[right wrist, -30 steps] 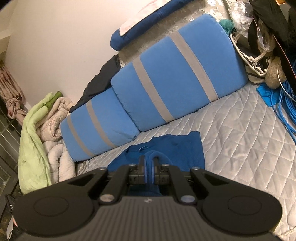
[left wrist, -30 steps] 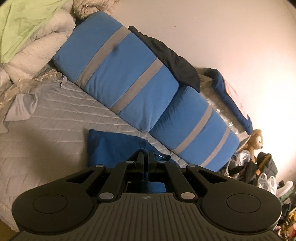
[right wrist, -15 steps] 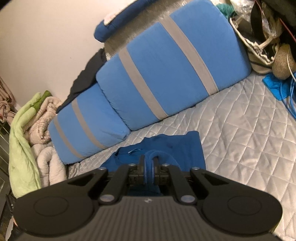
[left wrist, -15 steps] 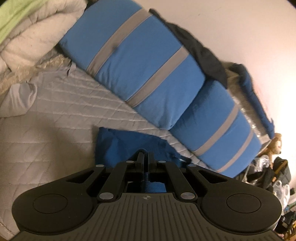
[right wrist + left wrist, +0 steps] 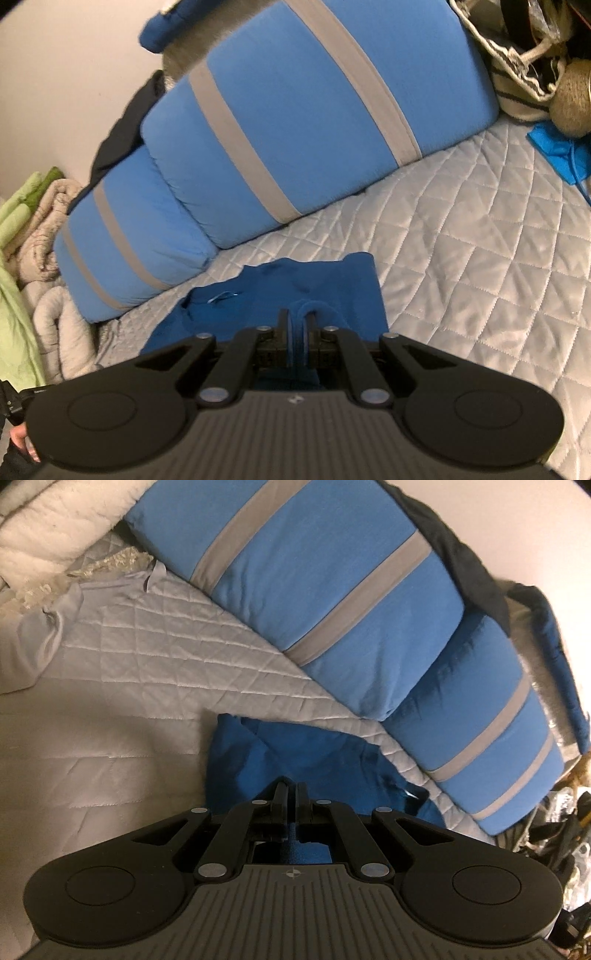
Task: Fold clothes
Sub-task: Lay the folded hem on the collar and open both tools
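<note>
Two grippers, left [image 5: 290,794] and right [image 5: 298,321], each pinch one dark blue garment [image 5: 325,280] on a quilted bed [image 5: 480,236] beside two striped blue bolsters [image 5: 295,122].

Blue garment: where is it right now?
The blue garment lies on the quilted bed in front of the striped pillows, pinched by both claws, left and right.

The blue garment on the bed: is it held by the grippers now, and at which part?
Yes. Both grippers are shut on the blue garment: the right gripper pinches a bunched fold at its near edge, the left gripper likewise pinches its near edge. Which garment part cannot be told.
</note>
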Available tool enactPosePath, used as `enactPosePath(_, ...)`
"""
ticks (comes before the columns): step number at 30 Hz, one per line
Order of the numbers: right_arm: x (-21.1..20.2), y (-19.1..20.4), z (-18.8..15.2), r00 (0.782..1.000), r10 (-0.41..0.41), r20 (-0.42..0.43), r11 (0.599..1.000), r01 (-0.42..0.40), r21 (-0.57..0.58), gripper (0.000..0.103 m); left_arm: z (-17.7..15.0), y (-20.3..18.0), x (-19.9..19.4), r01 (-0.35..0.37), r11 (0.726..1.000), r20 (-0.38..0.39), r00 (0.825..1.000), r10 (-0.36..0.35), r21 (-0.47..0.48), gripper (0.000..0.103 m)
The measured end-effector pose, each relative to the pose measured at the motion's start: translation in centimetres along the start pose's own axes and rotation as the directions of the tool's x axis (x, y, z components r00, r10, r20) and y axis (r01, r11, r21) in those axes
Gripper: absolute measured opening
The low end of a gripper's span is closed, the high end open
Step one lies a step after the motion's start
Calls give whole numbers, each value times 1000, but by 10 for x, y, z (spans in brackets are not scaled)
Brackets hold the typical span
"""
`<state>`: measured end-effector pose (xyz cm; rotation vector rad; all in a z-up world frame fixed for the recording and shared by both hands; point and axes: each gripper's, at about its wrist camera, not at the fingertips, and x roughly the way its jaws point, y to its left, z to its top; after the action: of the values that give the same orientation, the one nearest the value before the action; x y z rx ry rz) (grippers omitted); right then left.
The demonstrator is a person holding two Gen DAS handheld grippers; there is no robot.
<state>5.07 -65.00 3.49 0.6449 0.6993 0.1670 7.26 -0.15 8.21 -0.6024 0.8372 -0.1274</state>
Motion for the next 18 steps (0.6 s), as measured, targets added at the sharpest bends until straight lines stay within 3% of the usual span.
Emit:
enactPosePath(14, 56, -27, 0, 998, -58, -40, 997, 60, 49, 6, -6, 20, 55, -57, 998, -44, 997, 56, -27, 5)
enactPosePath(17, 60, -30, -1, 997, -56, -58, 997, 59, 53, 11, -8, 24, 59, -48, 998, -50, 998, 46, -42, 5)
enactPosePath(18, 61, -31, -1, 997, -56, -62, 997, 59, 54, 16, -8, 25, 61, -45, 998, -52, 998, 42, -47, 6)
